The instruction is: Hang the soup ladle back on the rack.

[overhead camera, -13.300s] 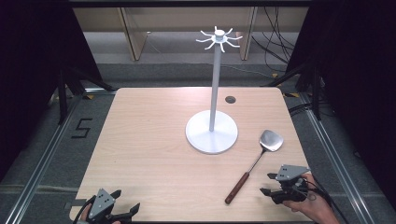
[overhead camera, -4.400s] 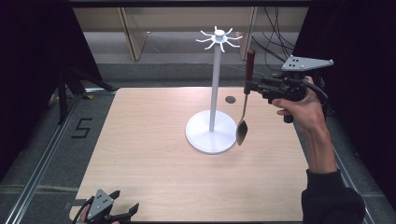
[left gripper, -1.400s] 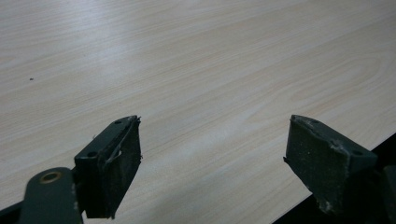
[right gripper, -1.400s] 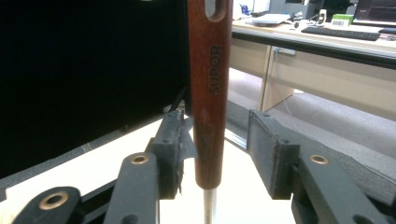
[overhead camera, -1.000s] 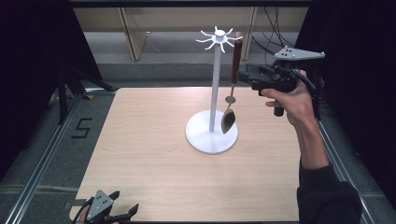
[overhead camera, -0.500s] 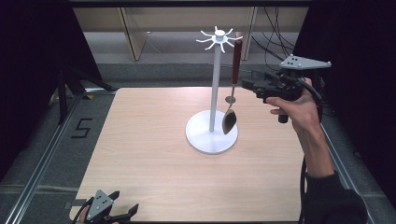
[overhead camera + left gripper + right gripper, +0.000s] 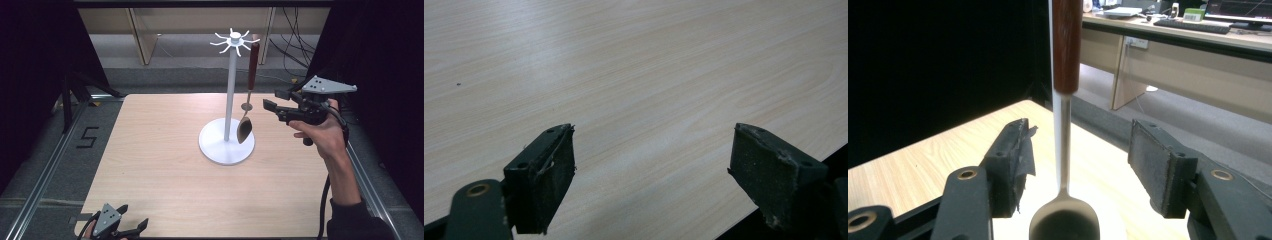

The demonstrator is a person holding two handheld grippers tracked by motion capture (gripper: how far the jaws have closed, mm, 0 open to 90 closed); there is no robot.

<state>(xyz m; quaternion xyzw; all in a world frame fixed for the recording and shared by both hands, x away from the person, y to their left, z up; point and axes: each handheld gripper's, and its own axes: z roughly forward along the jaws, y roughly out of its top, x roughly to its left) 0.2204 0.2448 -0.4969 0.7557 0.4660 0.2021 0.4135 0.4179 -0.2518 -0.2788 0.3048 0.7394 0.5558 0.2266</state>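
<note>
Down at the near left corner of the table [image 7: 150,165], my left gripper [image 7: 131,231] rests low with its jaws wide apart and nothing between them; in the left gripper view they frame bare pale wood grain, and the table edge cuts across behind the right-hand jaw. On the floor off the table's left side, a black mark reads "5" [image 7: 88,137]. That is the only writing I can make out; I see no brand or label on the tools.

Toward the middle stands the white rack [image 7: 226,145], a round base with a thin pole and a ring of short hooks at the top. The spoon [image 7: 244,130] hangs from a hook on the rack's right side, its dark red handle uppermost and its metal bowl down, just above the base.

Right of it, my right hand [image 7: 325,135] holds my right gripper [image 7: 272,100] in the air, pointed at the spoon and just beside it. The jaws stand apart. In the right gripper view the spoon's thin neck hangs between them, farther off, touching neither pad.
</note>
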